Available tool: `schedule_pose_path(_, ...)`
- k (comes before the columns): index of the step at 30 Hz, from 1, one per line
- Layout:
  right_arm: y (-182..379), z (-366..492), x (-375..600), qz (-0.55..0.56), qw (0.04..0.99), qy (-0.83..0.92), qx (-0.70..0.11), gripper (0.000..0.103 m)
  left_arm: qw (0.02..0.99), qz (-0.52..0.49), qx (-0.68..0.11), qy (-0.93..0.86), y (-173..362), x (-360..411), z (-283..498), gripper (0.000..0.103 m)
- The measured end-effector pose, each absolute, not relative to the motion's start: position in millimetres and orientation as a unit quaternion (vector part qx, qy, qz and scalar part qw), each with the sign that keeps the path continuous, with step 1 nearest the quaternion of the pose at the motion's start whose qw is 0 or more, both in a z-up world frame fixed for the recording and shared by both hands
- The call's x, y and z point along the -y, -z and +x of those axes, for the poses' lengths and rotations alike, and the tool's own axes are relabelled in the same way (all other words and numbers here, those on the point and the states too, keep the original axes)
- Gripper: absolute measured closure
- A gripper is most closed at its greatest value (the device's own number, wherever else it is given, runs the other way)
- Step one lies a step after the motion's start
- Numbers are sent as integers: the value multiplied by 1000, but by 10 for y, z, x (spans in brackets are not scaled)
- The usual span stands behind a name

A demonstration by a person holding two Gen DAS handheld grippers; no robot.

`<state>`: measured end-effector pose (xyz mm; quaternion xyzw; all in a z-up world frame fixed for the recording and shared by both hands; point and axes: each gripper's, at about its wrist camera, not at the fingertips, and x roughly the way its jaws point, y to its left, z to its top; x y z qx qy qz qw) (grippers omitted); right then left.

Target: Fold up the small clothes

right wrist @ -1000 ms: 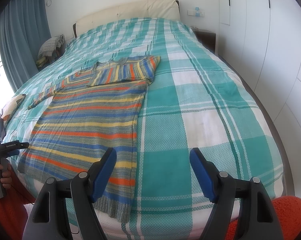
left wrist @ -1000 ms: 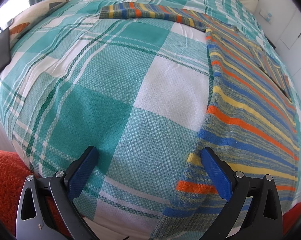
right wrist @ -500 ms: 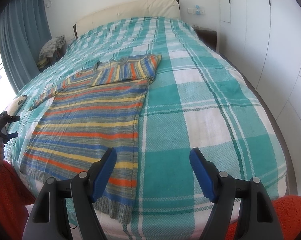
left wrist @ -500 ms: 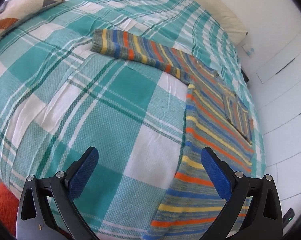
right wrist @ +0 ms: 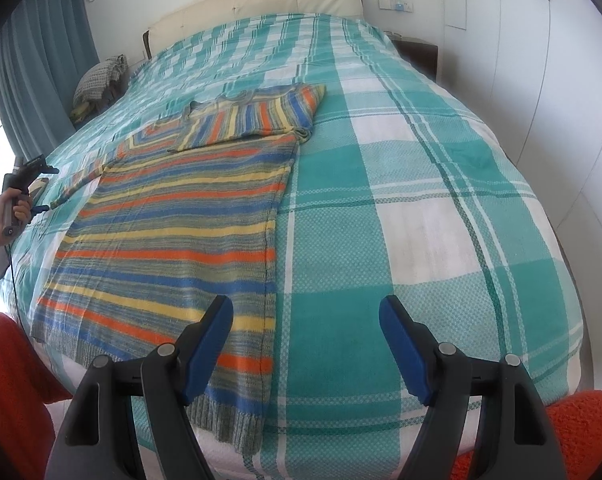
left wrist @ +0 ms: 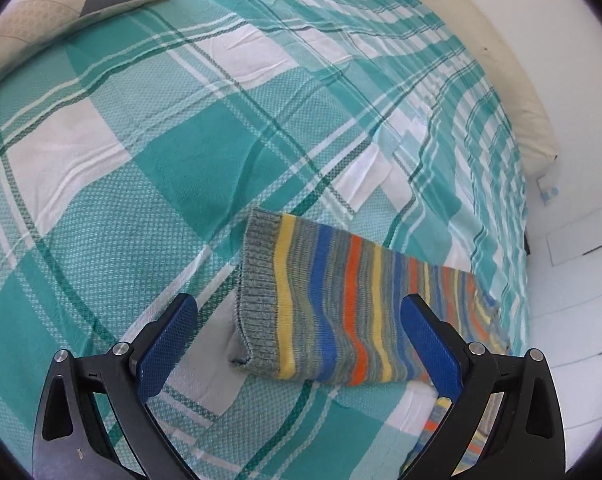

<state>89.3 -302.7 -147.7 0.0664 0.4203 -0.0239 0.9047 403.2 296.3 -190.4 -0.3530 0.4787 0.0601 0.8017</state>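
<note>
A striped knit sweater (right wrist: 181,220) in orange, yellow, blue and grey lies flat on the bed. Its right sleeve (right wrist: 257,116) is folded across the chest. Its left sleeve (left wrist: 341,316) stretches out toward the bed's left side, grey cuff (left wrist: 257,292) at the end. My left gripper (left wrist: 297,320) is open and hovers just over that cuff, the sleeve end between its fingers. It also shows in the right wrist view (right wrist: 25,184), held in a hand. My right gripper (right wrist: 305,328) is open and empty above the sweater's hem at the foot of the bed.
The bed is covered by a teal and white checked blanket (right wrist: 421,200). A patterned pillow (left wrist: 61,12) lies at the left side. A cream headboard (right wrist: 261,4) and a grey cushion (right wrist: 101,76) are at the far end. White cupboards (right wrist: 561,80) run along the right.
My left gripper has moved from the sweater's hem along the bed's left side to the outstretched sleeve cuff. My right gripper has stayed in place, open.
</note>
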Motion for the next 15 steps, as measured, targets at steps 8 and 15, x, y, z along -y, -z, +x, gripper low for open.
schedule_pose_path(8, 1508, 914, 3056, 73, 902, 23, -424, 28, 822, -235, -502, -130, 1879, -2607, 4112, 99)
schedule_pose_path(15, 1479, 882, 3062, 82, 906, 13, -414, 28, 903, -56, -423, -46, 782, -1434, 4230, 100)
